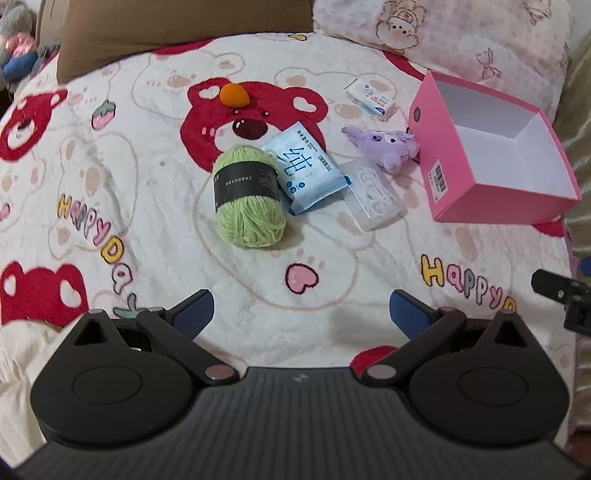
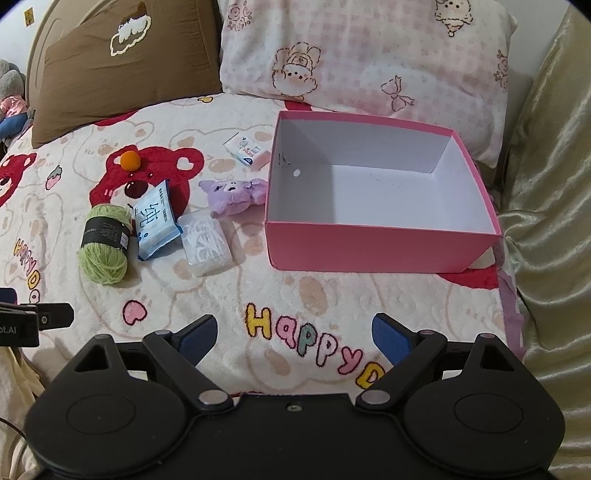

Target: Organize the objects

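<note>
An empty pink box (image 2: 380,243) with a white inside stands on the bear-print blanket (image 2: 314,295), right of a cluster of small things. In that cluster lie a green yarn ball (image 1: 245,195), a blue-white packet (image 1: 308,171), a clear plastic case (image 1: 373,194), a purple plush toy (image 1: 384,146), a small white pack (image 1: 371,98) and an orange sponge (image 1: 233,95). My left gripper (image 1: 301,314) hovers open above the blanket, short of the yarn. My right gripper (image 2: 293,336) is open too, near the box's front wall. Neither holds anything.
A brown pillow (image 2: 118,66) and a pink-checked pillow (image 2: 365,51) lean at the head of the bed. A shiny gold cover (image 2: 550,221) drapes along the right edge. A grey plush (image 1: 16,33) sits at the far left.
</note>
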